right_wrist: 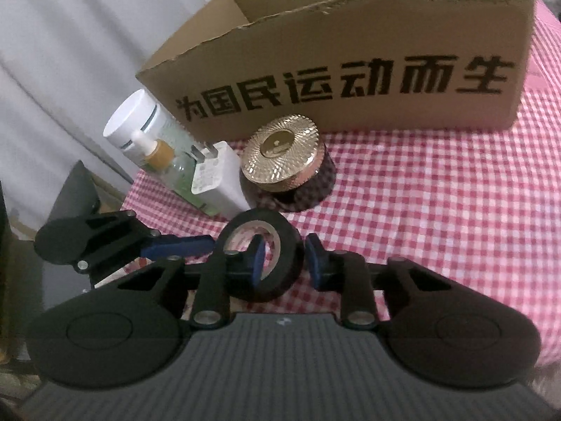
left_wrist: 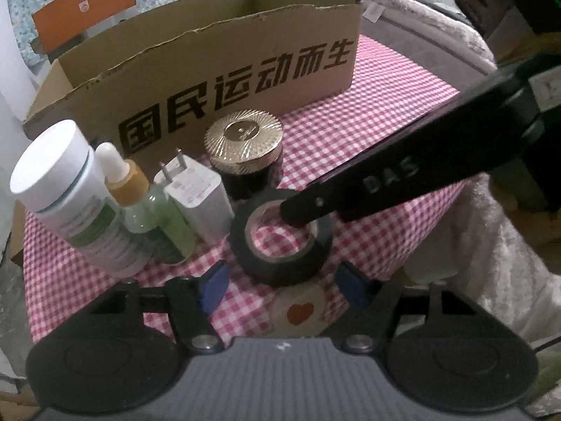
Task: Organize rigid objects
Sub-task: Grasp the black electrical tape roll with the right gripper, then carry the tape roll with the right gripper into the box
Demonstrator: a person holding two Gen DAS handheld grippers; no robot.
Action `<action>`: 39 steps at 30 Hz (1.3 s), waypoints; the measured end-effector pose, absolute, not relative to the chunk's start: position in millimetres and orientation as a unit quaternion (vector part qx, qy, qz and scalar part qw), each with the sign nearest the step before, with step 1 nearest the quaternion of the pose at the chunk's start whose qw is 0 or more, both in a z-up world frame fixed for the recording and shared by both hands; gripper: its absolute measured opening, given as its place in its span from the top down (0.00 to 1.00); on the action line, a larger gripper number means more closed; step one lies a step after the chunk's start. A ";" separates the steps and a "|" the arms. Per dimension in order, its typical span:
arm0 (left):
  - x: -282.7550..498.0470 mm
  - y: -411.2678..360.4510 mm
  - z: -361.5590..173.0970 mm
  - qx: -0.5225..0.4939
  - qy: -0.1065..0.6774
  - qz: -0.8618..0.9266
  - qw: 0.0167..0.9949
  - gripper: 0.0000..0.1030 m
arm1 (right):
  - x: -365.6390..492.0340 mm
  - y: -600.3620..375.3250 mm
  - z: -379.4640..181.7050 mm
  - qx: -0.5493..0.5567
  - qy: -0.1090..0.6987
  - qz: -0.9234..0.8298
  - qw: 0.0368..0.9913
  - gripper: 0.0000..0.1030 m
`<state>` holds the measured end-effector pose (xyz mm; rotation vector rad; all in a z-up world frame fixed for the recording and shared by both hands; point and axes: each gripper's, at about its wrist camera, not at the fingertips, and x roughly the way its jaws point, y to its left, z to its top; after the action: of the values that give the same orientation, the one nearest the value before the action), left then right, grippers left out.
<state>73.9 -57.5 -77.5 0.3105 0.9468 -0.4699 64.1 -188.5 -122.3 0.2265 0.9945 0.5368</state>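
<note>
A black tape roll lies flat on the red-and-white checked cloth. My left gripper is open, its blue pads on either side of the roll's near edge and apart from it. In the right wrist view my right gripper is shut on the tape roll, one pad inside the hole and the other on the outer wall. Its black finger reaches into the hole from the right. An open cardboard box with black lettering stands behind.
Left of the roll stand a white bottle, a dropper bottle and a white plug charger. A dark jar with a gold lid sits before the box. A round item with a red heart lies under the left gripper.
</note>
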 end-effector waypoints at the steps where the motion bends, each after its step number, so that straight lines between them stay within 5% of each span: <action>1: 75.0 -59.9 -77.4 0.146 0.449 -0.227 0.852 0.35 | 64.4 -186.7 -122.1 0.101 0.469 0.252 0.840 0.83; 13: 74.8 -100.6 -77.7 0.163 0.435 -0.259 0.847 0.38 | 50.0 -214.3 -119.4 0.100 0.470 0.213 0.851 0.83; 24: 78.8 -116.4 -83.4 0.187 0.432 -0.251 0.846 0.29 | 48.3 -218.8 -121.4 0.098 0.461 0.212 0.856 0.81; 39: 73.9 -112.5 -77.2 0.173 0.428 -0.248 0.852 0.38 | 46.4 -218.1 -117.9 0.091 0.455 0.202 0.862 0.83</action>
<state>73.9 -112.5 -77.2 0.3644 0.9005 -0.5212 46.4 -218.1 -117.9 0.1914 0.9538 0.4242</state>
